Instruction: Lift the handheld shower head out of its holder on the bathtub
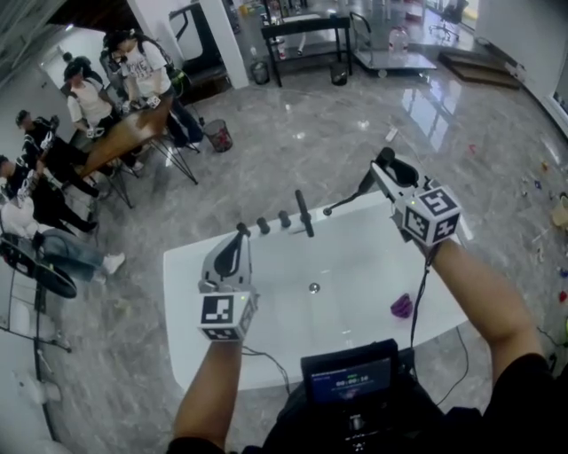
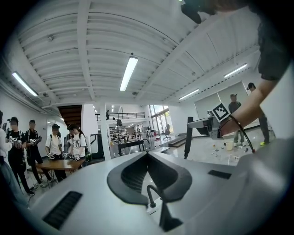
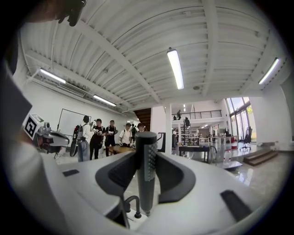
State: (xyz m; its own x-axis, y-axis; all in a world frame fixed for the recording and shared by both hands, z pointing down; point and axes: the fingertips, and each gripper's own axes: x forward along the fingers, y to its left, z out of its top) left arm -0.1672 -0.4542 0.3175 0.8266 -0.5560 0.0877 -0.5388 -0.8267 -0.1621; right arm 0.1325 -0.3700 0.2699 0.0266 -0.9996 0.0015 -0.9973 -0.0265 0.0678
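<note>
Shower head (image 3: 146,170) dark, slim, seemingly dimpled.

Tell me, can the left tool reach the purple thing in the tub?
Probably yes. The left tool is empty, over the bathtub, and nothing stands between it and the purple thing.

I look down on a wide hall with a polished grey marble floor (image 1: 293,142), where people (image 1: 142,71) gather at a wooden table (image 1: 120,142) near a bin (image 1: 219,136). A black table (image 1: 306,25) stands beyond. Tube lights (image 2: 128,73) line the white beamed ceiling (image 2: 82,46), and tall windows (image 3: 239,103) brighten the far end.
</note>
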